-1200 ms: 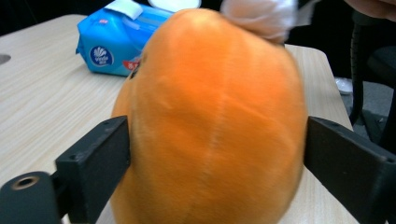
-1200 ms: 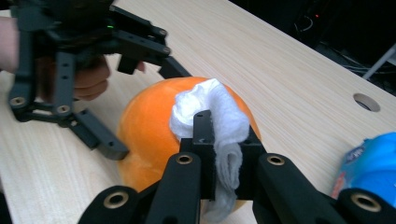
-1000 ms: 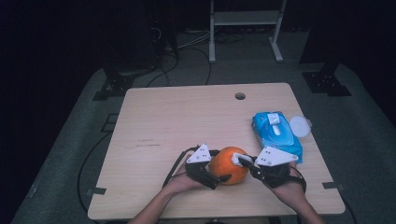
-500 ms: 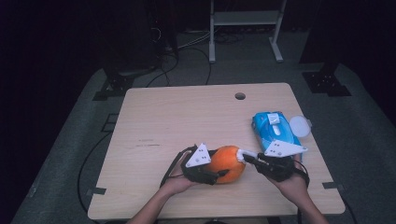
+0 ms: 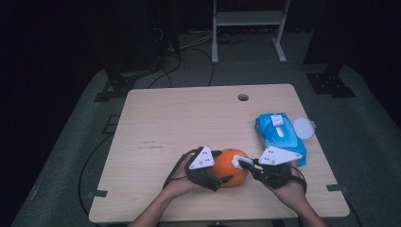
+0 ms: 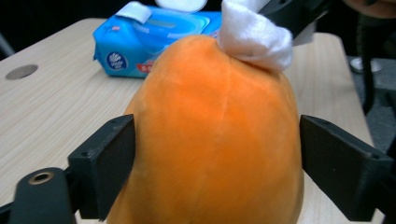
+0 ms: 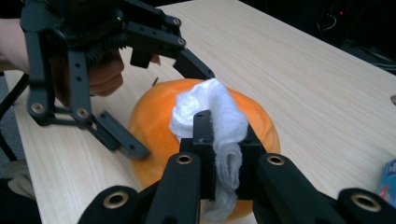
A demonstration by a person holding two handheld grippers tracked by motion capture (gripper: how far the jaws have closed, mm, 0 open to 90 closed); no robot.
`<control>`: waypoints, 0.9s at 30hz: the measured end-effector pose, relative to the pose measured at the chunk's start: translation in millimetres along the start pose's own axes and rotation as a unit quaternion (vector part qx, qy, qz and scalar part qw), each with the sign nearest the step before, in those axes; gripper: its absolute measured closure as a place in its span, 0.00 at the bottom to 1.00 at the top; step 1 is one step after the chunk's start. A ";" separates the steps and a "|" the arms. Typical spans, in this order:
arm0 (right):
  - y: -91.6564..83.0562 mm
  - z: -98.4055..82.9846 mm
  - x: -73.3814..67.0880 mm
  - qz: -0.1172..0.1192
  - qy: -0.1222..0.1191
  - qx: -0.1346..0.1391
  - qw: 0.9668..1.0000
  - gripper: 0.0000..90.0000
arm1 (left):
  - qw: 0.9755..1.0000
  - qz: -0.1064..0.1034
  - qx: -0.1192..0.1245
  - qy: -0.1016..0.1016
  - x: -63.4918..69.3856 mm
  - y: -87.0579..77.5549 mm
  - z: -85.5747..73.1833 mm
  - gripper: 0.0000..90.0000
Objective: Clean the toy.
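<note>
Step in hand looks like wiping the orange fruit (image 5: 229, 166), which sits on the table (image 5: 189, 118) near the front edge, between both hands. Left gripper (image 5: 215, 175) straddles the fruit: in the left gripper view the jaws flank the fruit (image 6: 219, 140), one pad (image 6: 109, 161) touching the skin, the other (image 6: 343, 163) standing just off it. Its jaws have just been opening again after a quick squeeze, fruit between them, so I read it as a loose brace, not a firm clamp. Right gripper (image 5: 242, 163) is pressed together on a wad of white wipe (image 7: 210, 116), and the wad rests on the top of the fruit (image 7: 154, 121); the same wad (image 6: 254, 35) shows on the crown in the left gripper view. Blue wipe pack (image 5: 279, 135) lies well apart at the right of the table, with a round white lid (image 5: 302, 127) just beside it. Next move, as I judge it: re-seat the left jaws so the fruit can't roll, then drag the wad across the skin with light pressure. Risk: the round fruit slips out of the slack left hold once the wipe pushes sideways.
</note>
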State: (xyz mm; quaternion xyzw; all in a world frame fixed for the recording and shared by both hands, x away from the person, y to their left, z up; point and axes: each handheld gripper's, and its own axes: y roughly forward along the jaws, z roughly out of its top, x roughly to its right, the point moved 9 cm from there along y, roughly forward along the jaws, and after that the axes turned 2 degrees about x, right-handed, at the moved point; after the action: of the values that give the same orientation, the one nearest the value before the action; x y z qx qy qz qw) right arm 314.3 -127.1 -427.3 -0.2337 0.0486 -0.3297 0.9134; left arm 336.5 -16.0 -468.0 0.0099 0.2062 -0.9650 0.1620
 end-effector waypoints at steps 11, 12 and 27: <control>-2.5 -7.0 9.0 -0.010 0.004 -0.006 1.000 0.92 | 0.999 -0.031 0.003 -0.017 -8.0 -0.3 -16.1 0.07; -2.7 -7.6 9.8 -0.012 0.006 -0.007 1.000 0.92 | 0.999 -0.035 0.001 -0.017 -7.4 0.3 -17.2 0.07; -12.4 11.2 3.6 -0.009 0.011 0.029 0.999 0.92 | 0.998 0.043 -0.034 0.036 5.7 2.6 7.6 0.37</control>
State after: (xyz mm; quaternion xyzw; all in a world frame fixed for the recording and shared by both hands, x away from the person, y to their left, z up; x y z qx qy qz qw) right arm 312.7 -133.3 -411.4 -0.2038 0.0473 -0.3422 0.9160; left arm 332.3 -23.0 -462.5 0.0475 0.2441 -0.9485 0.1960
